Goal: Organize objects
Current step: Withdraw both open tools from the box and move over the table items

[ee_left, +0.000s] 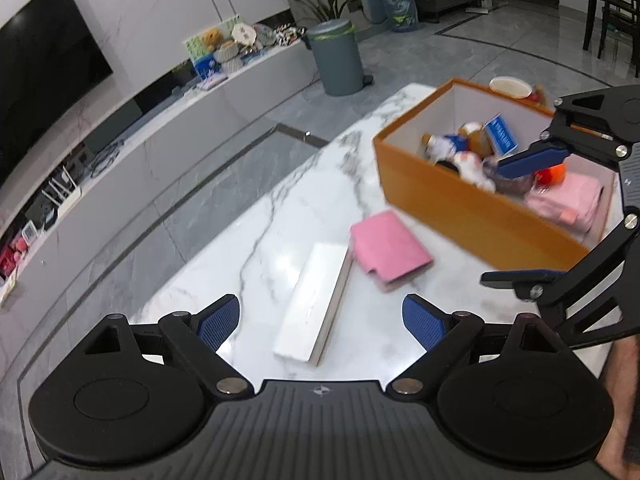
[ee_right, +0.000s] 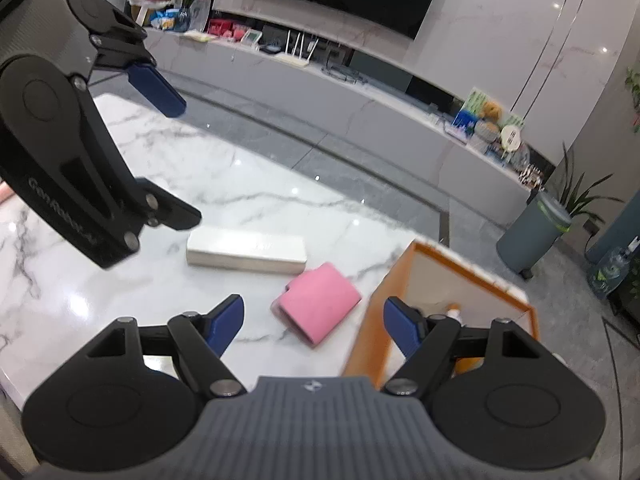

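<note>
A pink wallet (ee_left: 390, 250) (ee_right: 318, 304) and a long white box (ee_left: 316, 300) (ee_right: 246, 254) lie side by side on the marble table (ee_left: 280, 208) (ee_right: 248, 184). To their right stands an orange storage box (ee_left: 440, 200) (ee_right: 372, 332) holding several toys and a pink pouch (ee_left: 568, 200). My left gripper (ee_left: 322, 322) (ee_right: 184, 162) hovers open above the near end of the white box, with nothing between its fingers. My right gripper (ee_right: 314, 324) (ee_left: 492, 224) is open and empty too, over the orange box's near wall with the wallet just ahead.
A grey bin (ee_left: 336, 56) (ee_right: 532, 232) stands on the floor past the table's far edge. A low TV console (ee_right: 360, 92) with clutter runs along the wall. A white lid (ee_left: 510, 86) sits behind the orange box. A hand (ee_left: 620, 400) shows at the lower right.
</note>
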